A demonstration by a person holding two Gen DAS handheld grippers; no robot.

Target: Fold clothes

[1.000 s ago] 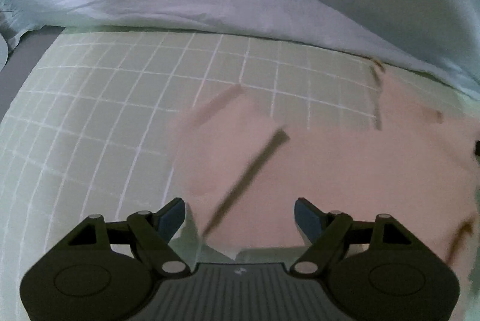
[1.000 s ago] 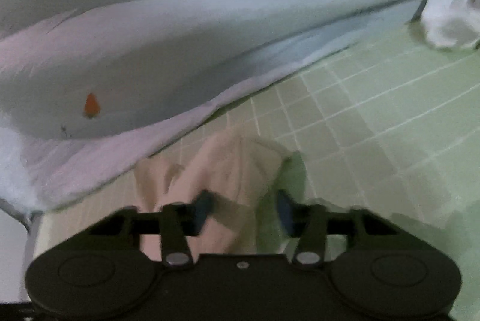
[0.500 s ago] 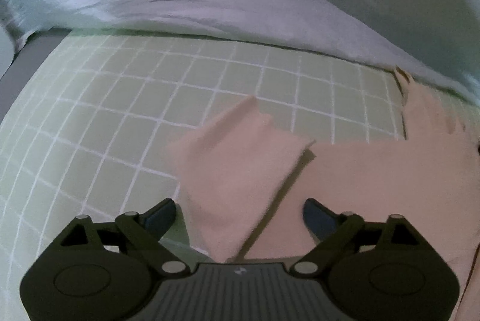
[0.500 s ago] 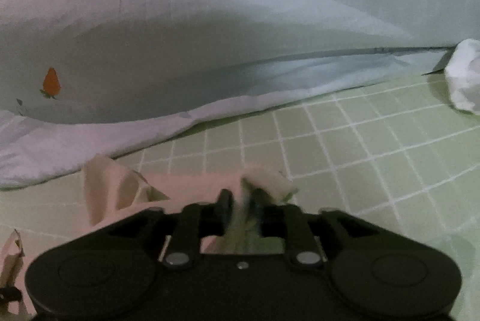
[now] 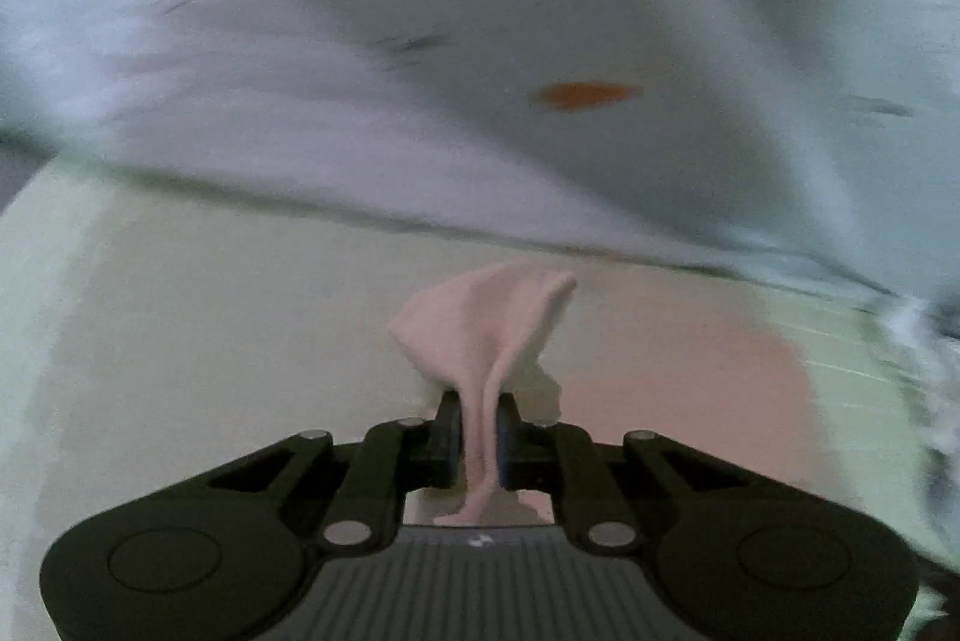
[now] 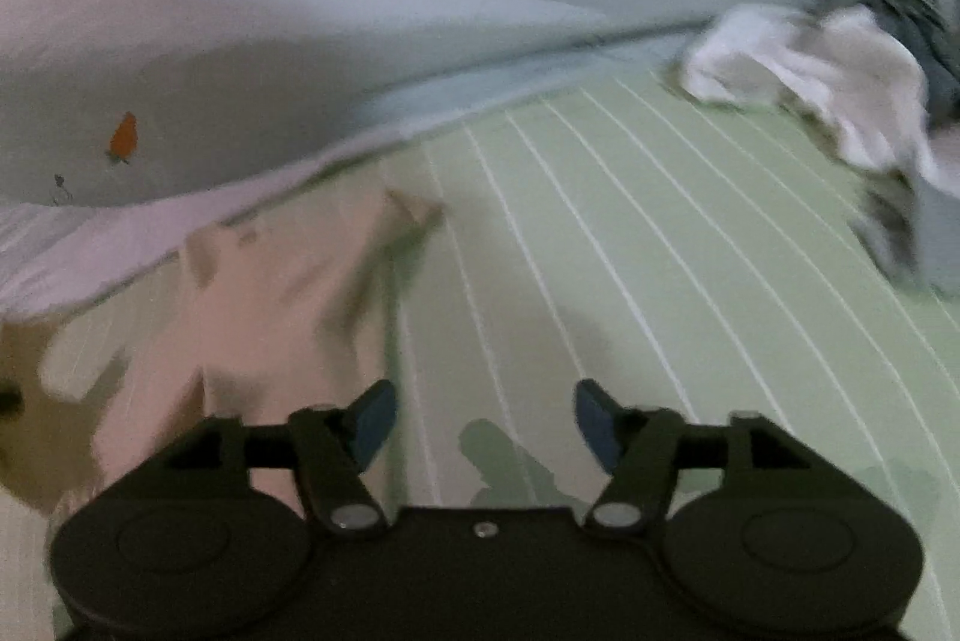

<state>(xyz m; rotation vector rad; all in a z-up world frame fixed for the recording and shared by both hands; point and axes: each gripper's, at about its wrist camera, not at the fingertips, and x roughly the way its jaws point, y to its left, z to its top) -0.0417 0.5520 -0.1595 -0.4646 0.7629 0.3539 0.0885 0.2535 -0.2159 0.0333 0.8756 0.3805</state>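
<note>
Left wrist view: the left hand-held gripper [image 5: 478,437] is clamped on a bunched edge of the pink garment [image 5: 480,329], lifted above the green checked sheet [image 5: 180,341].

Right wrist view: the right hand-held gripper [image 6: 485,422] gapes wide, holding nothing, just beside the pink garment [image 6: 270,293], which lies near the carrot-print duvet [image 6: 180,71]. To fold neatly, I judge the lifted edge should travel level, landing square without dragging creases.

Green grid-lined sheet [image 6: 690,245] covers the surface. Pale blue duvet [image 6: 420,59] with carrot print [image 6: 124,136] lies along the far edge. White crumpled cloth [image 6: 810,65] sits at far right.
</note>
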